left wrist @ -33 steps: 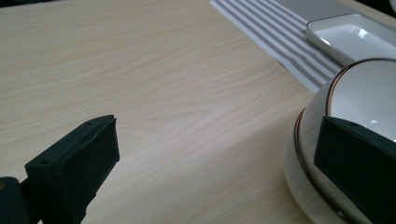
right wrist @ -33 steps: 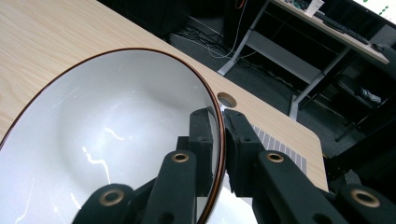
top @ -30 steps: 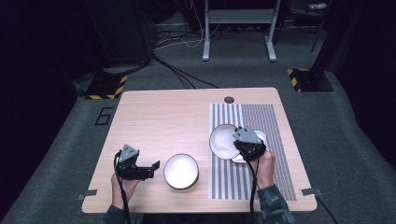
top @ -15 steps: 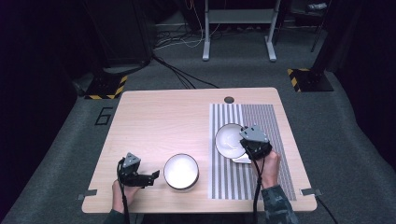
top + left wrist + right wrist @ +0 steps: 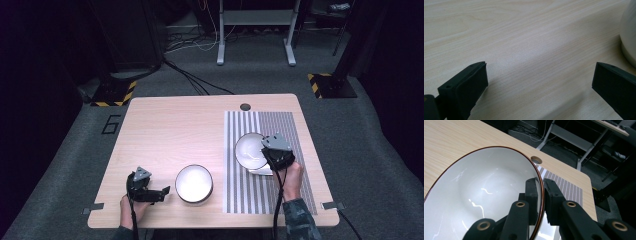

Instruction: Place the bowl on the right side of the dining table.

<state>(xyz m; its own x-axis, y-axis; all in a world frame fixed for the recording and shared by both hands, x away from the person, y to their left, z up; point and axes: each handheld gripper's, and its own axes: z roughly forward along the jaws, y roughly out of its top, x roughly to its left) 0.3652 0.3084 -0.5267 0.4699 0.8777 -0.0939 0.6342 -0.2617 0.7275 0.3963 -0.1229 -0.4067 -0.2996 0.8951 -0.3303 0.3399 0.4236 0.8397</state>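
Left tongs [image 5: 161, 193] have dropped lower toward the worktop [image 5: 165, 125] since the earlier frame; the held bowl [image 5: 251, 150] has tipped up more over the striped mat [image 5: 295, 130].

High view: right tongs [image 5: 270, 155] clamp that bowl's rim, bowl tilted, touching a white plate [image 5: 262, 171] beneath. Second bowl [image 5: 193, 183] sits near the front edge, just beside the left tongs. Rear and left worktop bare, lots of room. A "6" [image 5: 111, 124] marked on the floor at left. Round hole [image 5: 245, 107] at the back edge.

Left gripper view: jaws wide apart, nothing between them, just wood grain; second bowl's white side [image 5: 630, 32] at right.

Right gripper view: jaws pinched on the bowl's [image 5: 481, 192] brown rim, one inside, one outside; glossy white inside, brown rim line visible here.
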